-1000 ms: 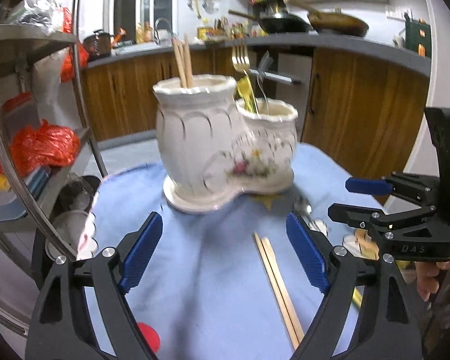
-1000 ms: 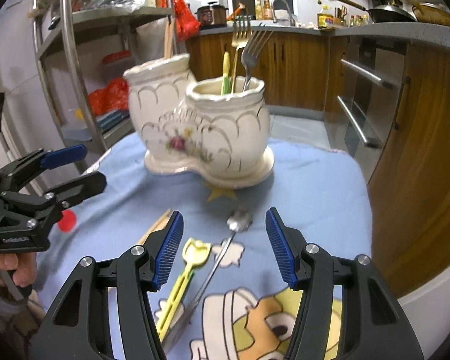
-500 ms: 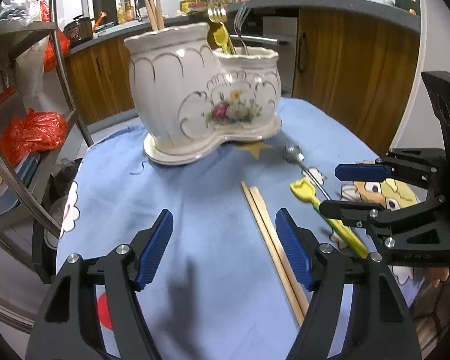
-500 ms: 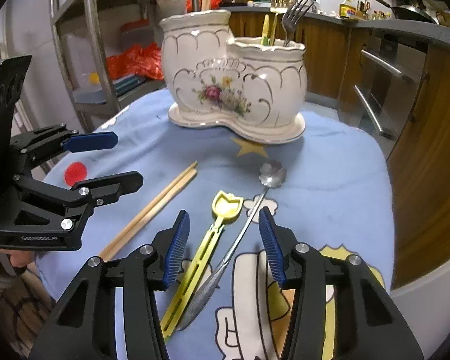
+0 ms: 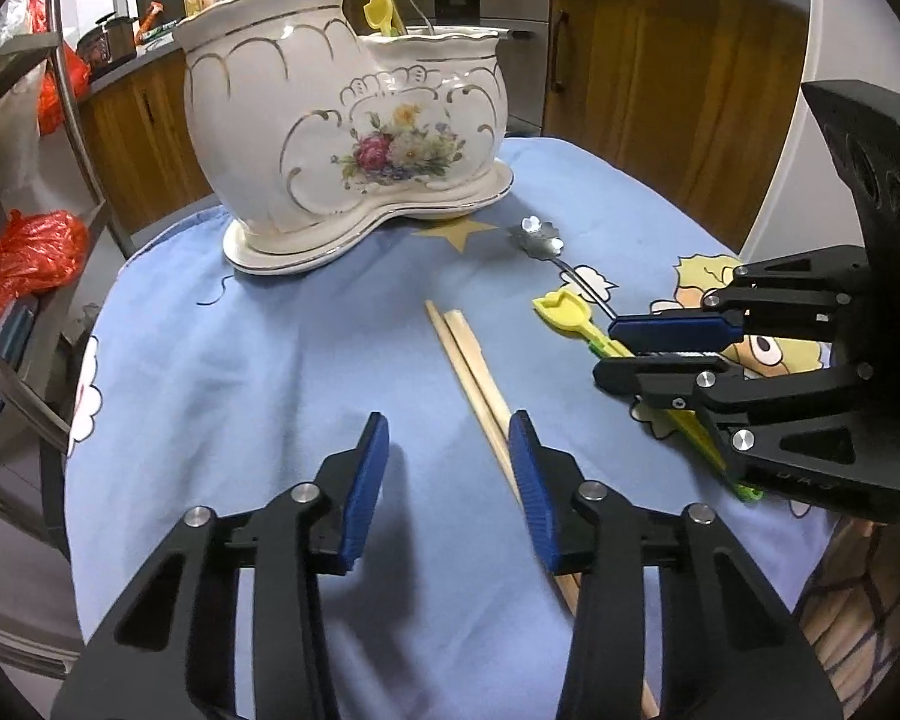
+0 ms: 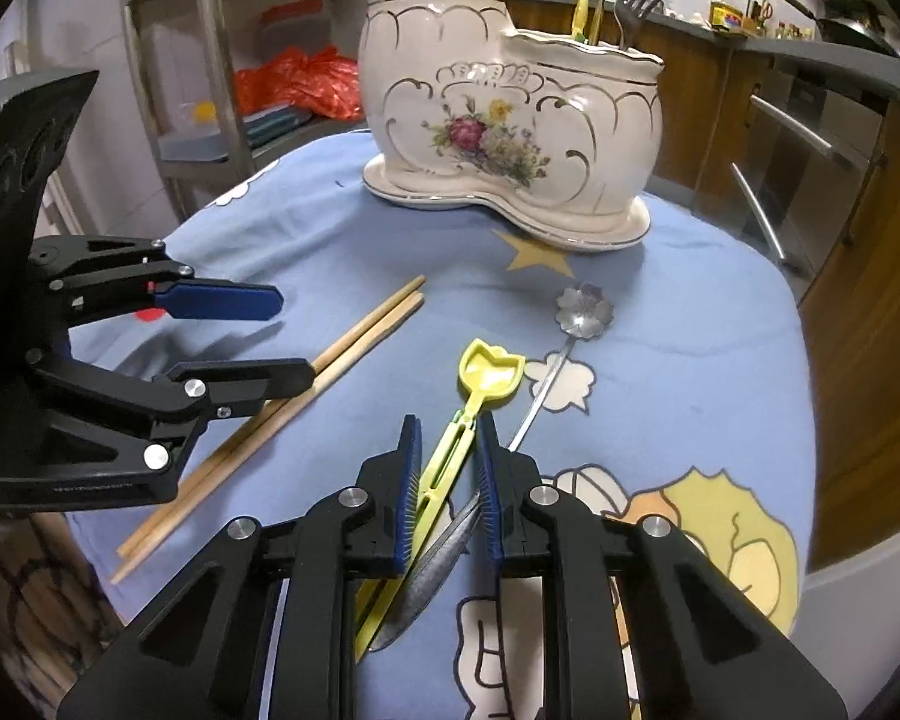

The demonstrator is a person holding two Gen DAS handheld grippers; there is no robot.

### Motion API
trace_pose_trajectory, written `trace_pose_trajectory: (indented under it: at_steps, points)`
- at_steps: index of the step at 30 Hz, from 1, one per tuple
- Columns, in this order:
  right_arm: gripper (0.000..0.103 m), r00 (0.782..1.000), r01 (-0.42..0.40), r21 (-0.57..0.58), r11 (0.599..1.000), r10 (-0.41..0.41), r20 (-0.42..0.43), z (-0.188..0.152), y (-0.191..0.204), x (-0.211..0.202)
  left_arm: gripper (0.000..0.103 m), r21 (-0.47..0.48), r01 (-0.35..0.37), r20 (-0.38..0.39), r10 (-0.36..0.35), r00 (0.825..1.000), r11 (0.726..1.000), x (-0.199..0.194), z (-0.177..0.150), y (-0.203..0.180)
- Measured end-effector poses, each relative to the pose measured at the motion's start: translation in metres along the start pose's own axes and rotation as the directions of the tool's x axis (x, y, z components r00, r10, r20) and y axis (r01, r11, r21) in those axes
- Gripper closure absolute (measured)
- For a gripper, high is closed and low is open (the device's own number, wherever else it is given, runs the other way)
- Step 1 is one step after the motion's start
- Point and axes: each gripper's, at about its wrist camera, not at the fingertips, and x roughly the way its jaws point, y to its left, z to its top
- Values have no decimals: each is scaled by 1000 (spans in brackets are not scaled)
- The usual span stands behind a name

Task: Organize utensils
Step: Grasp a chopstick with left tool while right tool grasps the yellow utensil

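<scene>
A white floral two-pot holder (image 5: 354, 138) (image 6: 510, 120) stands at the back of the blue cloth, with chopsticks and forks in it. A pair of wooden chopsticks (image 5: 480, 384) (image 6: 306, 396) lies on the cloth. My left gripper (image 5: 447, 480) (image 6: 258, 336) is open and low, its right finger touching or just over the chopsticks. A yellow plastic spoon (image 6: 468, 414) (image 5: 576, 318) and a flower-headed metal spoon (image 6: 570, 324) (image 5: 546, 240) lie side by side. My right gripper (image 6: 447, 480) (image 5: 660, 348) has narrowed around both handles; its pads still look slightly apart from them.
A metal rack (image 5: 24, 228) with red bags stands to the left. Wooden kitchen cabinets (image 5: 660, 78) lie behind the table. The blue cartoon cloth (image 6: 690, 360) ends at the round table edge on the right.
Both grippers have dropped toward the cloth. The left has narrowed and come over the chopsticks. The right has narrowed around the yellow and metal spoon handles.
</scene>
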Motion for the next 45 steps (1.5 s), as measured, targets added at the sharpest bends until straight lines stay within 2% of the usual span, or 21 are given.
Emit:
trace_pose_trajectory:
  at_steps: [3, 10, 18, 23, 26, 35, 37, 40, 41, 45]
  points:
    - [93, 1000, -10, 3, 1000, 10, 9, 1, 0, -1, 71, 6, 9, 2, -9, 1000, 1000, 0, 0, -4]
    - [93, 998, 1, 35, 999, -3, 59, 5, -12, -17, 85, 11, 41, 2, -41, 999, 999, 1, 1, -8]
    - [93, 997, 67, 95, 993, -71, 38, -2, -47, -20, 87, -15, 56, -20, -57, 998, 998, 4, 2, 1]
    - [93, 996, 92, 81, 992, -92, -3, -6, -49, -12, 89, -13, 79, -52, -80, 995, 997, 4, 1, -1]
    - [93, 995, 99, 71, 993, -97, -27, -7, -49, -7, 89, -3, 71, -61, -71, 996, 997, 4, 0, -2]
    - [92, 997, 42, 78, 996, -38, -61, -7, -58, -6, 94, 28, 36, -128, -32, 991, 999, 9, 7, -3]
    - [92, 994, 32, 57, 998, -26, -104, -1, -58, -4, 94, 38, 42, -165, -35, 986, 998, 11, 9, -1]
    - [92, 981, 6, 12, 1000, -3, -194, 11, -59, 1, 94, 72, 61, -275, -39, 961, 996, 15, 20, 4]
    - [92, 975, -4, 0, 1000, 4, -222, 15, -60, 2, 94, 88, 69, -326, -37, 945, 994, 19, 26, 4]
    - [90, 941, -29, -27, 999, 18, -337, 26, -60, 9, 94, 97, 93, -435, -42, 899, 991, 26, 39, 6]
